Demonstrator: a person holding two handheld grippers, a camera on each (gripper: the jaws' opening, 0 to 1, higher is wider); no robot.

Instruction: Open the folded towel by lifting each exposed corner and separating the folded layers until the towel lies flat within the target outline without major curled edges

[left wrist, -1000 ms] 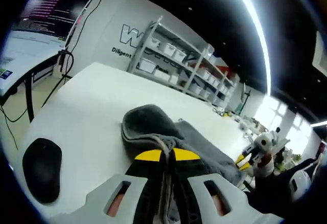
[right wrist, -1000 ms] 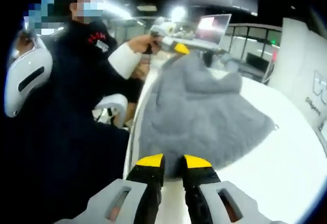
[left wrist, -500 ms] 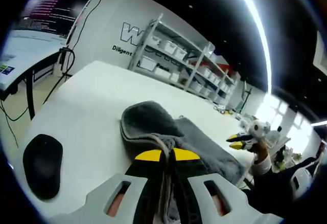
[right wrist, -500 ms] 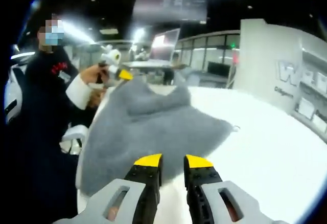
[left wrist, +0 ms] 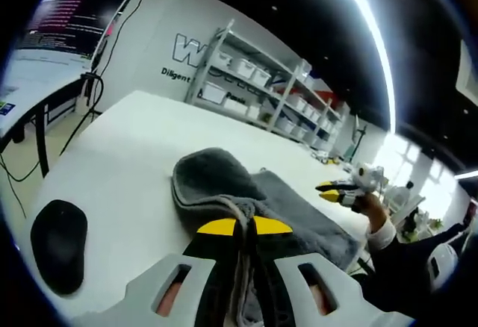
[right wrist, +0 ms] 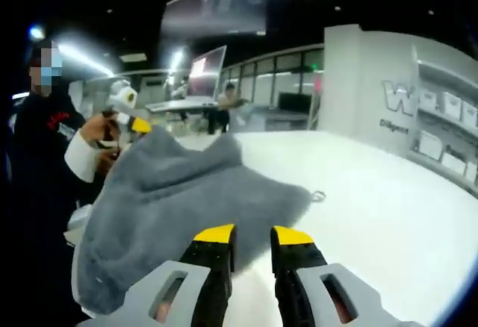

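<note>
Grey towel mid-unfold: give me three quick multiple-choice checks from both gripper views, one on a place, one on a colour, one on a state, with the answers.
1. Where does the dark oval pad lie in the left gripper view?
A. on top of the towel
B. on the white table, apart from the towel
C. on the shelf

2. What colour are the tips of the grippers' jaws?
A. yellow
B. red
C. green

3. How does the left gripper stand?
A. open above the table
B. shut on the pad
C. shut on the towel

Answers:
1 B, the pad sits on the bare white table, left of the towel.
2 A, yellow tips show on the left gripper and the right gripper.
3 C, grey towel fabric runs between its closed jaws, while the right gripper's jaws stand apart with nothing between them.
</note>
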